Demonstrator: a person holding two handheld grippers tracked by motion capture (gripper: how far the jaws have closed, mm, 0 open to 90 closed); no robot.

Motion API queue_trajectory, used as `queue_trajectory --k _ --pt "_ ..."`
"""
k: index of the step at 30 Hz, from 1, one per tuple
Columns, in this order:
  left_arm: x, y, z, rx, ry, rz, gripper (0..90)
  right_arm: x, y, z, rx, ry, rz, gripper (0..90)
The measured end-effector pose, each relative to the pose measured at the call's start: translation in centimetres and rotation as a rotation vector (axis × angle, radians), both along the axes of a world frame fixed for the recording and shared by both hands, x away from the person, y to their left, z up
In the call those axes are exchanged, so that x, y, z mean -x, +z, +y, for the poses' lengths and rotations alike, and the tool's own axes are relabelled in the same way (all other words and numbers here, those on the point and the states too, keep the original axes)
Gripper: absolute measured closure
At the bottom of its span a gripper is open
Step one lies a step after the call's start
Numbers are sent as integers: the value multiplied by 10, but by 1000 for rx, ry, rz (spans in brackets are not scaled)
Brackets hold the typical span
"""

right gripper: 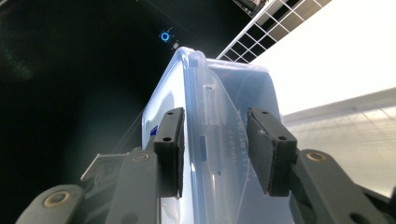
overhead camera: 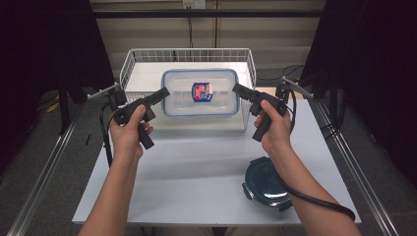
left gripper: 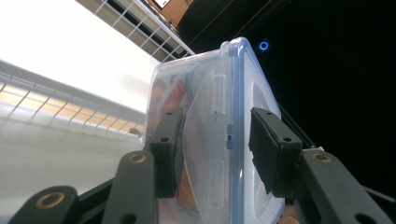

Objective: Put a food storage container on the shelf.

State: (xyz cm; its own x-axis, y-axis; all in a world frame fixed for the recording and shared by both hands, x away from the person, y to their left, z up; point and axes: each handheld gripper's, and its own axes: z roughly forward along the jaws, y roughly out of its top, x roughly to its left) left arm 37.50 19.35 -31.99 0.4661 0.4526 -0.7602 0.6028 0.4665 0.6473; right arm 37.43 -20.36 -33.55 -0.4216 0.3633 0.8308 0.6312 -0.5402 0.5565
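A clear plastic container (overhead camera: 200, 105) with a blue-rimmed lid and a red-and-blue label hangs level above the white wire basket (overhead camera: 129, 59). My left gripper (overhead camera: 163, 93) grips its left end and my right gripper (overhead camera: 237, 89) grips its right end. In the left gripper view the container (left gripper: 210, 93) stands edge-on in my left gripper (left gripper: 215, 154), one pad on the body and one on the lid. The right gripper view has the container (right gripper: 224, 93) in my right gripper (right gripper: 215, 149) in the same way.
The basket stands at the back of the white table (overhead camera: 196, 162). A dark teal round lidded bowl (overhead camera: 268, 184) sits near the front right edge, beside the right forearm. Dark curtains flank the table on both sides.
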Motion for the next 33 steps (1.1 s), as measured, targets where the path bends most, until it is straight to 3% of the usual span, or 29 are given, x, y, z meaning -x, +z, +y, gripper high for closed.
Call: queue_trajectory --k 10,13,15,20,23,25,27,33 --pt "-14 3 9 37 3 19 564 -18 11 10 -5 -5 -13 588" --pt "-20 3 10 25 -10 8 565 -24 15 11 -12 -15 -14 589" --pt "-23 5 10 44 4 8 566 -28 17 11 -15 -14 -12 589" --pt "-37 6 12 68 1 17 568 -37 19 14 -13 -26 -7 589" --pt "-45 6 14 60 -1 19 569 -43 20 15 -24 -34 -7 592" --pt "-50 9 14 82 10 27 569 -46 21 16 -22 -36 -3 592" --pt "-55 10 15 63 9 17 569 -51 20 18 -32 -40 0 591" --pt "-70 15 18 71 16 18 572 -62 21 23 -34 -58 7 587"
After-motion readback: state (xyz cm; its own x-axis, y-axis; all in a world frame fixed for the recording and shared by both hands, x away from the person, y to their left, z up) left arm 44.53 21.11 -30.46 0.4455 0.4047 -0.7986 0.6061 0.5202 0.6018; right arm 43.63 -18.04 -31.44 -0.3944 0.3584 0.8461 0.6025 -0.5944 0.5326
